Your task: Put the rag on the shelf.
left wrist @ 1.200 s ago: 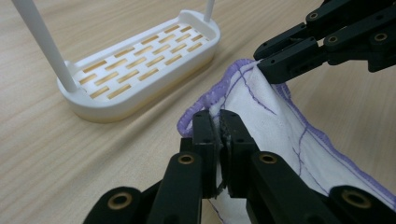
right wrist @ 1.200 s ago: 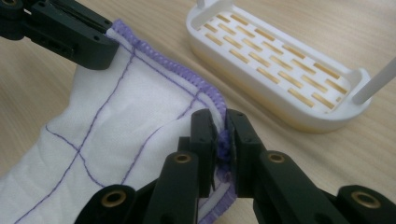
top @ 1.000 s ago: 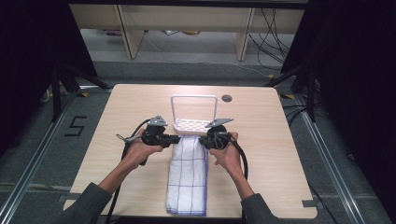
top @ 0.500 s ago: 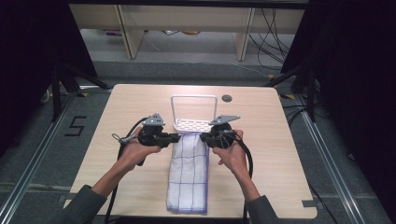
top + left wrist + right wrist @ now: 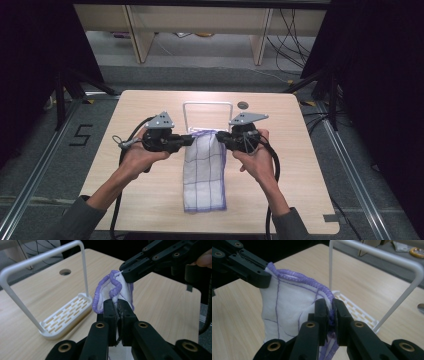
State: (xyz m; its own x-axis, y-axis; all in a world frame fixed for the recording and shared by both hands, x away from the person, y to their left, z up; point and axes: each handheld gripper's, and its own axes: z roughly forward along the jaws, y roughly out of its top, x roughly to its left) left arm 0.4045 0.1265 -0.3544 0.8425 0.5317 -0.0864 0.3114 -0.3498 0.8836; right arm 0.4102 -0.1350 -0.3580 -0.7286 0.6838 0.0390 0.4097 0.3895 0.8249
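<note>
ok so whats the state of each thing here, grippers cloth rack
left gripper: shut on the cloth's top edge
right gripper: shut on the same top edge
cloth: top end lifted, lower end lying on the table
rack: upright, nothing hung on its bar

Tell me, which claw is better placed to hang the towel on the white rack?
Probably the right claw. Both claws grip the towel, but the right sits nearer the rack than the left claw.
</note>
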